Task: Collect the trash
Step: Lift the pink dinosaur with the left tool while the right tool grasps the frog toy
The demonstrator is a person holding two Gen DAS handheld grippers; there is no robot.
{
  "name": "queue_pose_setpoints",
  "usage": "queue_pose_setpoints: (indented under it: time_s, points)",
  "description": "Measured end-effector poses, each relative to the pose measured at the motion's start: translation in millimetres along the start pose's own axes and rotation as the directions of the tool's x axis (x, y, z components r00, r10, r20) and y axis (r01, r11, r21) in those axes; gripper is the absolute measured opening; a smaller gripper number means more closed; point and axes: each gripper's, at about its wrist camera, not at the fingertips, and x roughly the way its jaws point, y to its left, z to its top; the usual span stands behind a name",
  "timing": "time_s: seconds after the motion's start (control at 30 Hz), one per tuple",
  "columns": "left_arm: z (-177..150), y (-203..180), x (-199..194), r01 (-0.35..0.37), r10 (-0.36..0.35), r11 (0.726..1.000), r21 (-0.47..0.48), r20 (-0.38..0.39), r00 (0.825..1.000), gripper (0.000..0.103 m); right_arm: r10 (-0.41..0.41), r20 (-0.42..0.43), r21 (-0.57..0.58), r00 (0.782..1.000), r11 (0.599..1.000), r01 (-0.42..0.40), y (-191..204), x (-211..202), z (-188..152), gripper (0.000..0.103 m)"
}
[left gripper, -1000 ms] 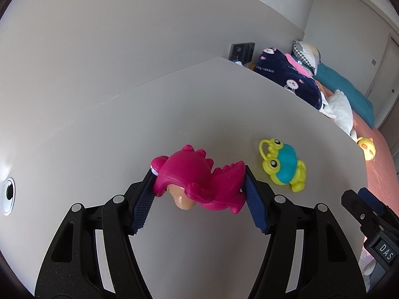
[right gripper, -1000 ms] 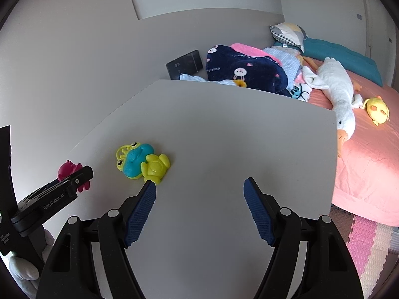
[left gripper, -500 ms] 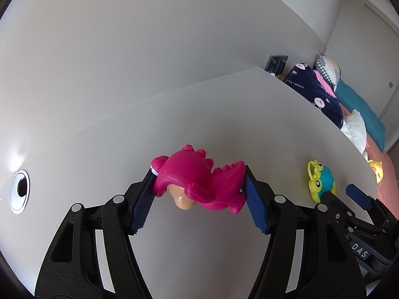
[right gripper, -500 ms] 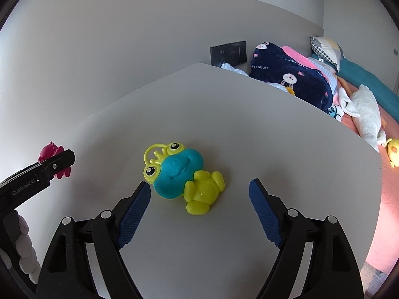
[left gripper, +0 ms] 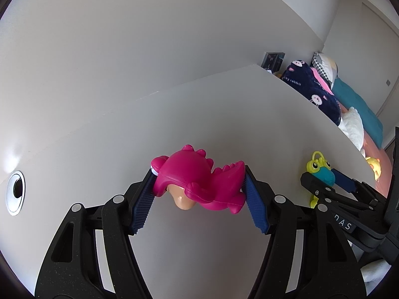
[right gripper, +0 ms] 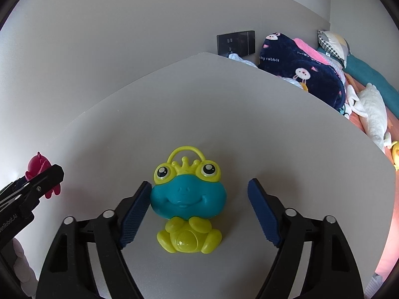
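My left gripper (left gripper: pixel 199 199) is shut on a pink dinosaur toy (left gripper: pixel 197 182) and holds it above the white table (left gripper: pixel 224 114). A teal and yellow frog toy (right gripper: pixel 188 204) lies on the table (right gripper: pixel 224 114) between the open fingers of my right gripper (right gripper: pixel 199 211); the left pad (right gripper: pixel 134 211) is close to its head, the right pad (right gripper: pixel 261 211) stands apart. The frog (left gripper: pixel 321 169) also shows at the right of the left wrist view, partly hidden by the right gripper. The pink toy (right gripper: pixel 41 172) shows at the left of the right wrist view.
A round cable hole (left gripper: pixel 15 189) sits in the table at the left. A wall socket panel (right gripper: pixel 235 42) is behind the table's far corner. A bed with a navy blanket (right gripper: pixel 299 74), a white plush goose (right gripper: pixel 371 109) and pillows lies beyond the right edge.
My right gripper has moved in toward the frog, which now lies between its open fingers. My left gripper still holds the pink dinosaur and has turned slightly.
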Motion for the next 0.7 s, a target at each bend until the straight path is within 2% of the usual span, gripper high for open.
queue_pose_setpoints:
  time_s: [0.07,0.53,0.7]
  points:
    - [-0.1,0.0,-0.1,0.004,-0.004,1.0,-0.001,-0.002,1.0,0.064,-0.025,0.0,-0.041,1.0,0.999,0.025,5.0,0.9,0.6,0.057]
    - [-0.3,-1.1,-2.3,0.011,-0.011,1.0,0.012,0.003,1.0,0.064,-0.016,0.037,-0.014,0.999,1.0,0.017,-3.7,-21.1,6.2,0.057]
    - [-2.1,-14.9,-3.1,0.053,-0.053,0.998,0.019,-0.004,0.999,0.064,-0.012,0.054,-0.007,0.998,1.0,0.012,-8.6,-35.8,5.9,0.057]
